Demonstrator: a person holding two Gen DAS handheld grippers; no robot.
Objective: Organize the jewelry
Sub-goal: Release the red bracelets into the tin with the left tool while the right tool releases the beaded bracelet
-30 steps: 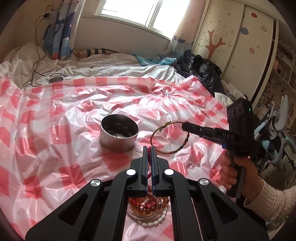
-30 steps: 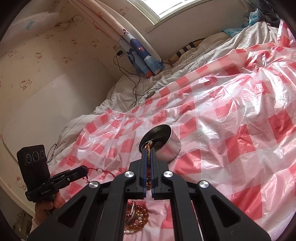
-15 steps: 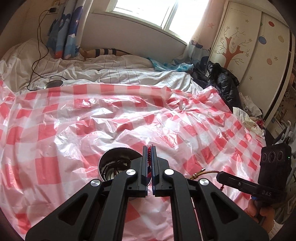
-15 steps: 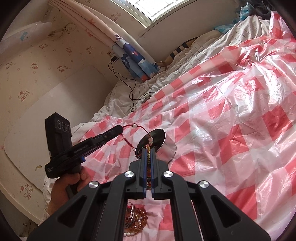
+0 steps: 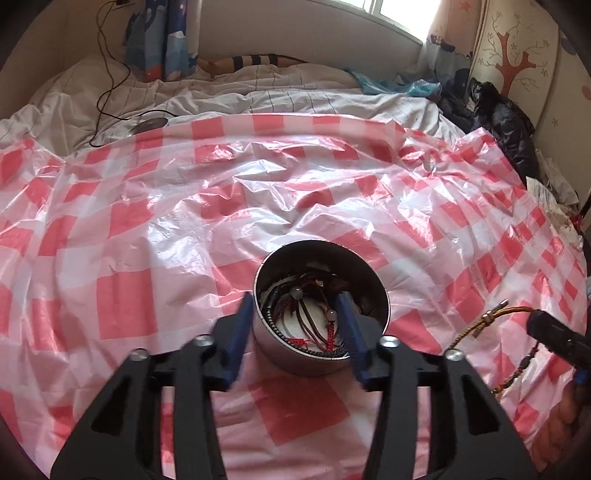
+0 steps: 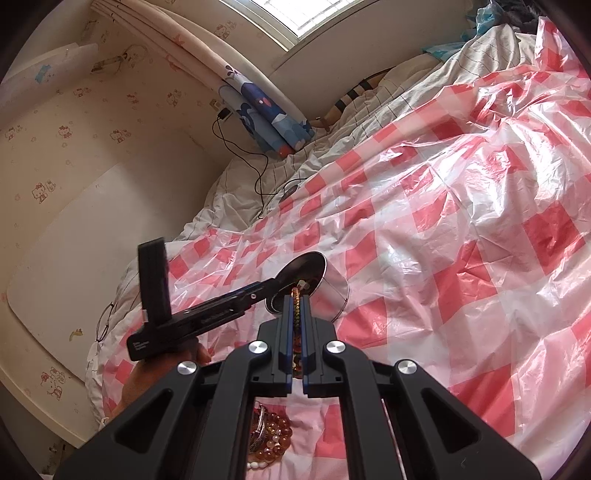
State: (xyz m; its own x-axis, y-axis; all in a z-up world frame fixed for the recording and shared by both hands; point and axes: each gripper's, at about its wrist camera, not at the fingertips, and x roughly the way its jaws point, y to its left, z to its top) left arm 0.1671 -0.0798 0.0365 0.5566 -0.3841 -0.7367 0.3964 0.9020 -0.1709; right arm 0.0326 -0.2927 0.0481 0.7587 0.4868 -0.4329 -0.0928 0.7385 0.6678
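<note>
Left wrist: tin [image 5: 320,325] between spread fingers [image 5: 348,332] (bracelets inside).

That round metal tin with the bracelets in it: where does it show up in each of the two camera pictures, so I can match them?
Left wrist view: the metal tin sits low in the centre, between the spread fingers of the left gripper.
Right wrist view: the tin is at centre, beyond the right gripper.
Shared landmark: the blue cartoon curtain.
</note>
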